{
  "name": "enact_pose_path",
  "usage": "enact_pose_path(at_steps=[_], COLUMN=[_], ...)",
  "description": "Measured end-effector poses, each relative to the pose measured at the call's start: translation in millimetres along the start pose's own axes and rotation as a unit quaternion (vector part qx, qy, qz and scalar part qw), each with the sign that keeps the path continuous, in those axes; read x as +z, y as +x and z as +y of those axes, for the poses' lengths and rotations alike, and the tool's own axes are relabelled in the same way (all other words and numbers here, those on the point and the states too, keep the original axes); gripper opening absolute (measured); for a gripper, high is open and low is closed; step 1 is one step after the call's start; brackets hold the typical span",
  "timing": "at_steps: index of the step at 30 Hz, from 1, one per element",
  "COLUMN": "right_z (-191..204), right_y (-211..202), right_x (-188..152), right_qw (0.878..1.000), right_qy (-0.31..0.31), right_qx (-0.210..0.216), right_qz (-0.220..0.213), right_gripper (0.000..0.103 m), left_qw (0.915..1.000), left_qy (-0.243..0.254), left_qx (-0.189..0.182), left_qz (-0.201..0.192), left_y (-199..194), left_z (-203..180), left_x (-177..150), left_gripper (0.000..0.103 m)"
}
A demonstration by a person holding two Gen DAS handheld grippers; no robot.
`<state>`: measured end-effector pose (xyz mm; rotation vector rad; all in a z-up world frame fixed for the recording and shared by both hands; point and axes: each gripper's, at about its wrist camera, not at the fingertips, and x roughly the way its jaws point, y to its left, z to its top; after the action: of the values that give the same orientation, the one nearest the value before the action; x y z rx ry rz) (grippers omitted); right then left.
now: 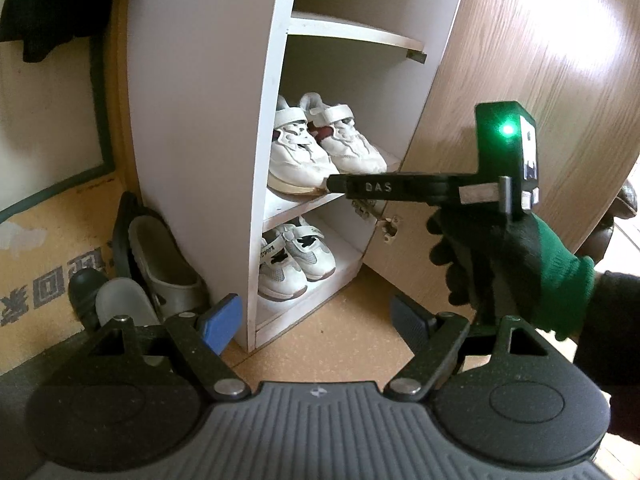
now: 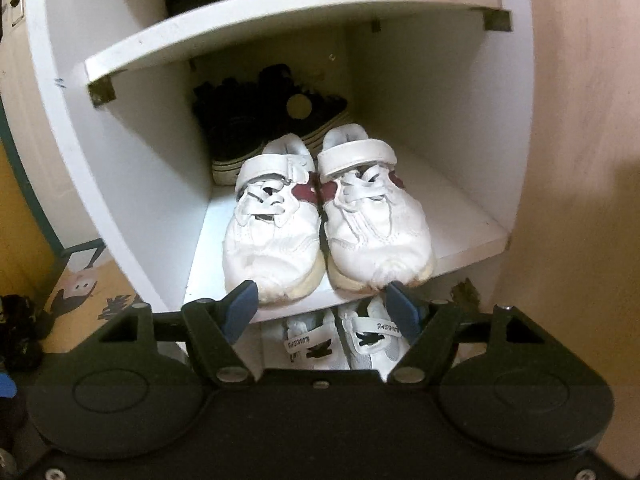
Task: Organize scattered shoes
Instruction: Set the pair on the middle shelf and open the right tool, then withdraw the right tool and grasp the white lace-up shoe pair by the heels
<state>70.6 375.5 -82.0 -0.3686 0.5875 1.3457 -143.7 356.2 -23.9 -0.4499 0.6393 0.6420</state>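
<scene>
Taking the white cabinet (image 1: 192, 120) as my landmark: to its left, on the floor against its side wall, lie the loose ones, a grey clog (image 1: 168, 268) leaning on the panel, with a pale slipper (image 1: 124, 304) and a dark shoe (image 1: 82, 288) just in front of it. My left gripper (image 1: 316, 320) hovers low before the cabinet's bottom corner, jaws wide and holding nothing.

Inside the cabinet, on the middle shelf (image 2: 460, 236), the white pair with maroon patches (image 2: 328, 220) sits side by side, toes at the front edge; a black pair (image 2: 256, 128) stands behind them, nearer the back wall. On the bottom shelf below is another white pair with straps (image 1: 292, 256). My right gripper (image 2: 322, 308) sits just in front of the middle shelf's edge, at the toes of the maroon-patched pair, jaws spread with no shoe between them (the pads flank the toes but I cannot see them pressing).

To the cabinet's right, the wooden door (image 1: 520, 60) stands swung open.

I judge the step in hand to be the release of that pair onto the shelf. Next I would back the right gripper clear without nudging the toes, then turn to the loose shoes left of the cabinet, which look like the work remaining.
</scene>
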Motion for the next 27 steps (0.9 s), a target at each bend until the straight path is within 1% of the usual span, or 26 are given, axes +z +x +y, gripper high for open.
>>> enact_pose_path(at_steps=[7,12,15,19,22,24,25,27], right_z=[-8,-14,-16,-20,-25,-31,-33,-39], right_y=[5,8,-2,-35,-62,-85,-93,-114], right_x=[1,4,6,-1,-19,-41,-49,-78], right_qw=[1.0,0.999,0.998,0.997,0.996,0.992,0.991,0.985], right_qy=[0.007,0.035,0.051,0.072,0.087,0.112,0.121,0.155], right_qx=[0.015,0.034,0.038,0.008,-0.011,-0.024,-0.027,-0.047], right_qz=[-0.005,-0.007,-0.009,0.006,0.023,0.049,0.053,0.063], right_gripper=[0.075,0.075,0.075,0.075,0.075,0.075,0.075,0.075], left_qw=[1.0,0.9999,0.9998,0.9995,0.9992,0.999,0.9988,0.9975], left_qy=[0.007,0.013,0.017,0.024,0.032,0.037,0.04,0.057], left_qx=[0.0,0.001,0.008,0.015,0.014,0.007,0.003,-0.008], left_qz=[0.007,0.007,0.008,0.014,0.018,0.024,0.028,0.041], left_y=[6,7,9,11,11,12,13,16], left_z=[-3,-8,-11,-13,-15,-19,-21,-30], left_x=[0,2,1,-1,-3,-4,-5,-8], left_gripper=[0.082,0.082,0.082,0.082,0.082,0.082,0.082,0.082])
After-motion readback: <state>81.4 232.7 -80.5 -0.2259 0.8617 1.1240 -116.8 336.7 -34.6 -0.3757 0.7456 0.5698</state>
